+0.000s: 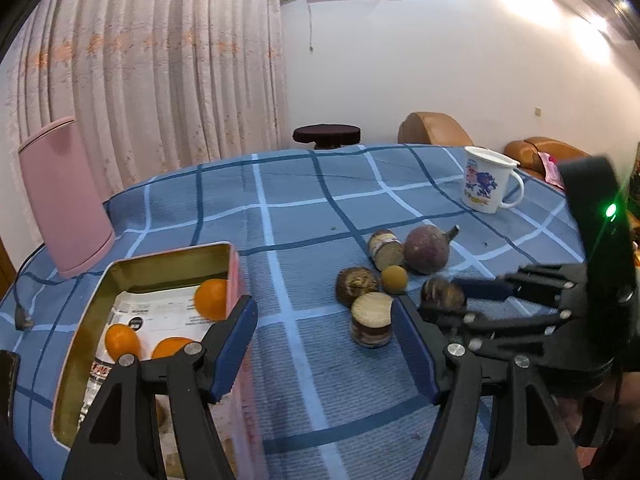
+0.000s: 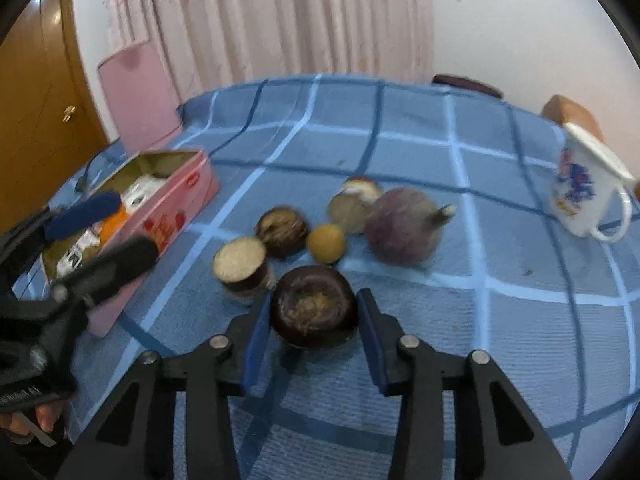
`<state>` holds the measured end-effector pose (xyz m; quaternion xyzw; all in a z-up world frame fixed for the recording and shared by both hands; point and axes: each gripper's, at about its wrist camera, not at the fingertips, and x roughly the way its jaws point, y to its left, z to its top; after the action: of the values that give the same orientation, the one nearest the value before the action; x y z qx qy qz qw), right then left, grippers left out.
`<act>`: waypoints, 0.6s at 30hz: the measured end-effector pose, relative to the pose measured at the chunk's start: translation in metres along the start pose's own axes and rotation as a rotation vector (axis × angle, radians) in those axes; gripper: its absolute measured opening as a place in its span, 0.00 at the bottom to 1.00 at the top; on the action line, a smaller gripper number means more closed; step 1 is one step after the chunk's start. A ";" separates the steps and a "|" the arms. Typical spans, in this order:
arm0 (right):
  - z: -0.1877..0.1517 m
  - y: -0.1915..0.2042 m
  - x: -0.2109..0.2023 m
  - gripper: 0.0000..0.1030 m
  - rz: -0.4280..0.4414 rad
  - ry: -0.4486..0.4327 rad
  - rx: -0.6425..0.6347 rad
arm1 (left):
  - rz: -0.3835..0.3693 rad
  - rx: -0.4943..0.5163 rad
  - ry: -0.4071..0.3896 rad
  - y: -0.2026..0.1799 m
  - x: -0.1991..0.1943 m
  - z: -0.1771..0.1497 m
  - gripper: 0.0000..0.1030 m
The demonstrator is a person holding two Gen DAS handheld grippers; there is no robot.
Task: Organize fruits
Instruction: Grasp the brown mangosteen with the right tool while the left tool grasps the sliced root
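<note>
- Dark brown round fruit with a rough fibrous top (image 2: 314,306) sits between the blue pads of the right tongs (image 2: 314,320); pads flank it closely on both sides, contact can't be confirmed, so whether they are clamped on it or just bracketing it I cannot tell. It looks to rest on the blue checked tablecloth surface (image 2: 440,152).
- Left tongs (image 1: 324,344) spread wide apart, nothing between them, hovering by the near right corner of the pink rectangular tin box (image 1: 234,276).
- Tin holds three orange citrus fruits (image 1: 212,298) on printed paper; judged the drop target.
- Rest of the pile just beyond the held fruit: cut cylindrical root piece with pale face (image 2: 242,266), second dark round fruit (image 2: 282,230), small yellow-brown ball fruit (image 2: 326,242), large purple-brown round fruit with stem (image 2: 402,230), another cut piece (image 2: 354,202) behind.
- Farther off: white enamel mug with blue print (image 2: 580,192), pink cylindrical container (image 1: 66,196).
- Risks: round, slick fruit could squirt out if the pads close off-centre; lifting may nudge the cut root piece right beside it; left tongs near the tin's rim could block or bump the right on the carry-over.
</note>
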<state>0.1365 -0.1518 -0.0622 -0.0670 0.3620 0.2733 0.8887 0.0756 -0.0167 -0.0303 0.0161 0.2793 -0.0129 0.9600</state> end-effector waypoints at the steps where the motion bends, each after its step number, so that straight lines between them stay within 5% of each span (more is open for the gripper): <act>1: 0.001 -0.004 -0.002 0.44 -0.008 -0.013 0.023 | -0.005 0.007 0.007 -0.002 0.002 0.001 0.68; 9: 0.002 -0.024 -0.010 0.44 -0.016 -0.049 0.125 | -0.055 0.039 0.077 -0.023 0.024 0.006 0.67; 11: 0.002 -0.021 -0.011 0.44 -0.025 -0.053 0.117 | -0.072 0.029 0.103 -0.024 0.031 0.008 0.54; 18: 0.000 -0.030 -0.013 0.44 -0.021 -0.063 0.157 | -0.077 0.026 0.194 -0.027 0.055 0.004 0.49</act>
<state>0.1449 -0.1827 -0.0560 0.0077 0.3534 0.2369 0.9049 0.1229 -0.0451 -0.0569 0.0191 0.3711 -0.0516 0.9270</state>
